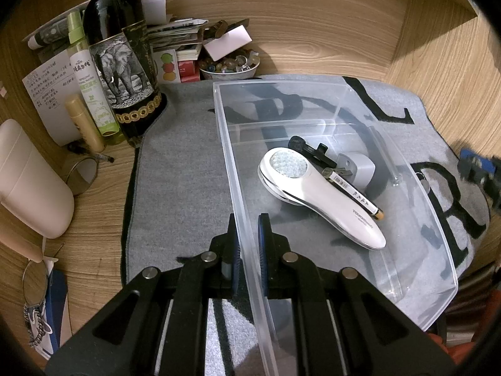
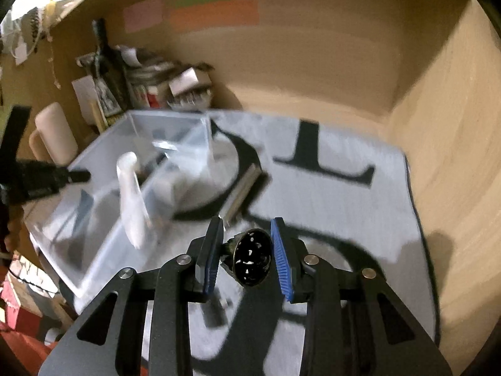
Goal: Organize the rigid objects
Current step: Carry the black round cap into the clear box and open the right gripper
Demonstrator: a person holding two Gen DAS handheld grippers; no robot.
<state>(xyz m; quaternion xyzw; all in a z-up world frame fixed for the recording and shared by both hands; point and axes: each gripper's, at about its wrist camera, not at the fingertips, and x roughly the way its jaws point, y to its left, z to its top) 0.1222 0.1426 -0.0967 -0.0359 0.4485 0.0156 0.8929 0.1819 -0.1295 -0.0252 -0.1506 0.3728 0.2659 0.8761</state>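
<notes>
wood-grain desk walls box in a grey felt mat with big black letters [image 1: 175, 169], and on it sits a clear plastic bin [image 1: 438, 250]. nearest to me, the left gripper [image 1: 249, 250] has its blue-padded fingers pinched onto the bin's near side wall, one inside and one outside. the right gripper [image 2: 247, 250] is above the mat beside the bin, fingers narrowed around a small dark round object with pale flecks [image 2: 252, 257]; that view is blurred, so i can't say what it is. inside the bin lie a white handheld device with a round textured face [image 1: 316, 191], a white pen with a barcode label [image 1: 353, 192], a black clip [image 1: 308, 150] and a grey plug adapter [image 1: 360, 169]. farther back stand a dark bottle with an elephant label [image 1: 120, 62], a green spray bottle [image 1: 90, 78] and a bowl of beads [image 1: 230, 67].
</notes>
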